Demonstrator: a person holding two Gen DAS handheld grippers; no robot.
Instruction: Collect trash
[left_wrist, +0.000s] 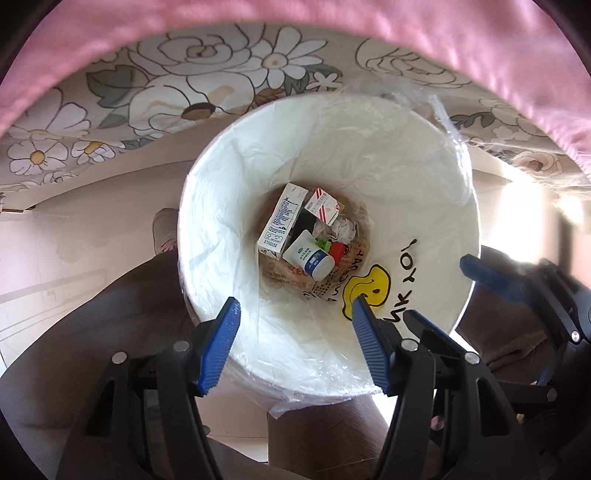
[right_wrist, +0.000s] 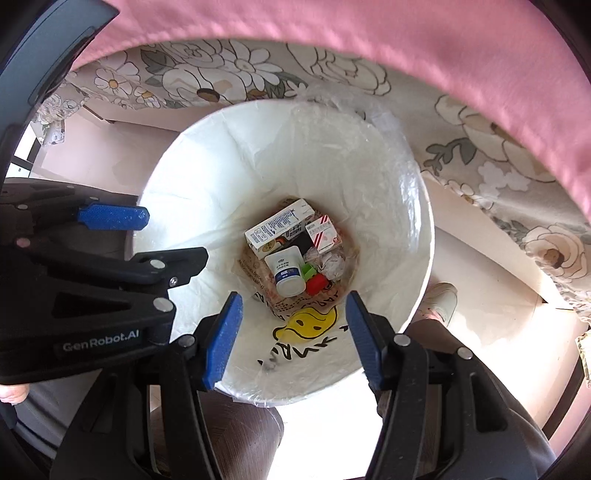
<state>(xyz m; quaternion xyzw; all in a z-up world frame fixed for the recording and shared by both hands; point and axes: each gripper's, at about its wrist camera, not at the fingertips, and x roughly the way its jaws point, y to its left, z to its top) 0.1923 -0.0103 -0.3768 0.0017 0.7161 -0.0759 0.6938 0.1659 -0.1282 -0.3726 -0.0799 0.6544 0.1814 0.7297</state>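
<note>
A white bin with a clear liner and a smiley-face bag stands right under both grippers. At its bottom lie a white carton, a red-and-white box, a white bottle, a red cap and crumpled paper. My left gripper hangs above the bin's mouth, open and empty. Beside it my right gripper is open too, with nothing between its fingers.
A pink cloth over a floral cloth hangs just beyond the bin. A person's shoe and trouser legs stand close against the bin on a pale floor.
</note>
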